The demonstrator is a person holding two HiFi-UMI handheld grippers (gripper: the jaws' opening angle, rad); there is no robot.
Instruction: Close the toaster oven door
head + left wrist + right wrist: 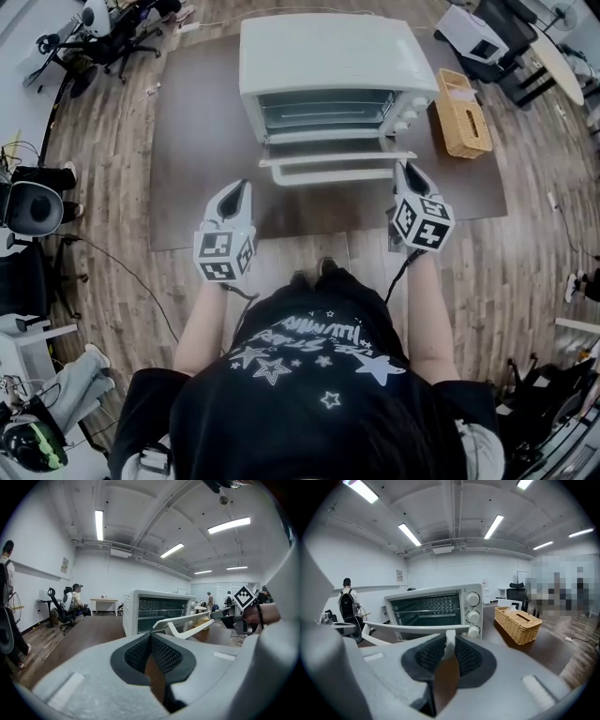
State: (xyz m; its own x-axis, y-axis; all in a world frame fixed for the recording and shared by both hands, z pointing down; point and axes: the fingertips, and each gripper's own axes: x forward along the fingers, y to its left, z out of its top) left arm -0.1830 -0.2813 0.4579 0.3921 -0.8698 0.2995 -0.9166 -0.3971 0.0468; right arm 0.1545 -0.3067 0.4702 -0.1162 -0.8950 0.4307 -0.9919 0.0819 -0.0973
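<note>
A white toaster oven (328, 56) stands on a brown mat, its door (333, 157) hanging open and nearly level, with the white handle (328, 174) along its front edge. My right gripper (403, 171) is at the handle's right end. In the right gripper view its pads are shut on the handle's white end post (450, 639), with the oven (431, 606) behind. My left gripper (241, 187) hovers left of the door, apart from it, shut with nothing held. The left gripper view shows the door (187, 619) from the side, with the right gripper's marker cube (244, 597) beyond.
A wicker basket (461, 112) sits right of the oven on the brown mat (197, 141), which lies on wood flooring. Office chairs and equipment (103, 33) stand at the far left. People (72, 599) stand in the background.
</note>
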